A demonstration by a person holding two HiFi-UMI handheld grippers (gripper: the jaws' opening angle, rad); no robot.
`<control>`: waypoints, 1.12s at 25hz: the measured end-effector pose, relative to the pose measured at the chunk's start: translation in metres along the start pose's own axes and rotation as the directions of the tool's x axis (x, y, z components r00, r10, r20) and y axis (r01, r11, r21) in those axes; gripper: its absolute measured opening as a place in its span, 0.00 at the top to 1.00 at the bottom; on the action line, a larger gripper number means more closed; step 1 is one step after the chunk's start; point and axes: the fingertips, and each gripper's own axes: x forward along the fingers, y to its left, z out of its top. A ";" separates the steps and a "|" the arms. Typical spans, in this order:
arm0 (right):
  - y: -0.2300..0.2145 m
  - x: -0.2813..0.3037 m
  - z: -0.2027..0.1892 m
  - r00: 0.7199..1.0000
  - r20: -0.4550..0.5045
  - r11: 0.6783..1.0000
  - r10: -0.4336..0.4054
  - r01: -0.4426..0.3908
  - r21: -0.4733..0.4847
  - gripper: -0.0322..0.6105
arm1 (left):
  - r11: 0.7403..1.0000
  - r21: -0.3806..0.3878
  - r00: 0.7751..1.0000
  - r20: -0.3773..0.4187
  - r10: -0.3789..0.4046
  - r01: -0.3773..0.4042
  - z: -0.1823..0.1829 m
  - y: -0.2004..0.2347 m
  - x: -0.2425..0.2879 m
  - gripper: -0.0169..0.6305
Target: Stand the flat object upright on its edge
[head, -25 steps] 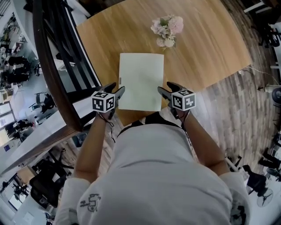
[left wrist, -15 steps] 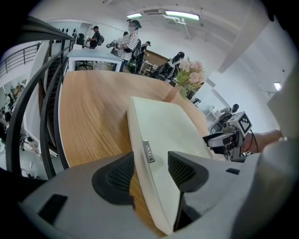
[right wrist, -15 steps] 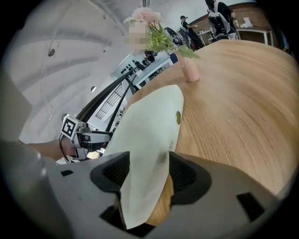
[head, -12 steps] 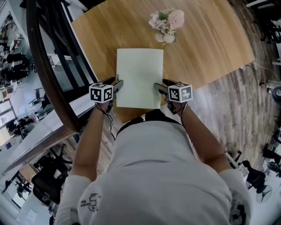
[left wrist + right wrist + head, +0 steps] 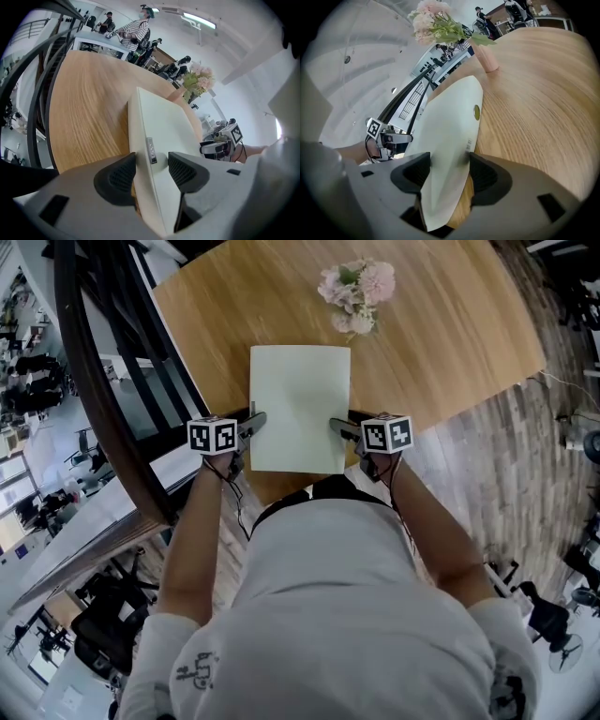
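A pale, thin flat board (image 5: 300, 404) lies flat on the wooden table (image 5: 450, 343), its near end close to the table's front edge. My left gripper (image 5: 255, 420) is at the board's left edge, near the close corner. In the left gripper view its jaws (image 5: 152, 171) are closed on that edge of the board (image 5: 164, 126), by a small grey label. My right gripper (image 5: 337, 426) is at the opposite edge. The right gripper view shows its jaws (image 5: 449, 171) pressed on both faces of the board (image 5: 450, 126).
A pink vase of flowers (image 5: 356, 292) stands just beyond the board's far end. A dark stair railing (image 5: 103, 399) runs along the table's left side, with a drop to a lower floor. Wood floor lies to the right. People stand far off in the background (image 5: 136, 30).
Both grippers moved inward onto the board's side edges, and their jaws went from wide open to closed on it. The board has stayed flat.
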 end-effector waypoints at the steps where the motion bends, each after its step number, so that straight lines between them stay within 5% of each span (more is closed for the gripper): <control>1: 0.001 0.000 0.000 1.000 0.000 1.000 0.007 -0.007 0.003 0.53 | 1.000 -0.004 1.000 0.002 -0.003 0.003 0.000 -0.001 0.000 0.64; 12: 0.005 -0.006 -0.004 0.998 -0.008 0.997 -0.067 0.067 -0.041 0.55 | 0.999 0.025 0.999 0.014 0.030 -0.030 -0.002 -0.009 -0.006 0.66; 28: 0.048 -0.044 -0.003 0.982 0.105 0.964 -0.156 0.174 -0.198 0.57 | 0.980 0.192 0.992 0.118 0.038 -0.060 -0.001 -0.043 -0.049 0.66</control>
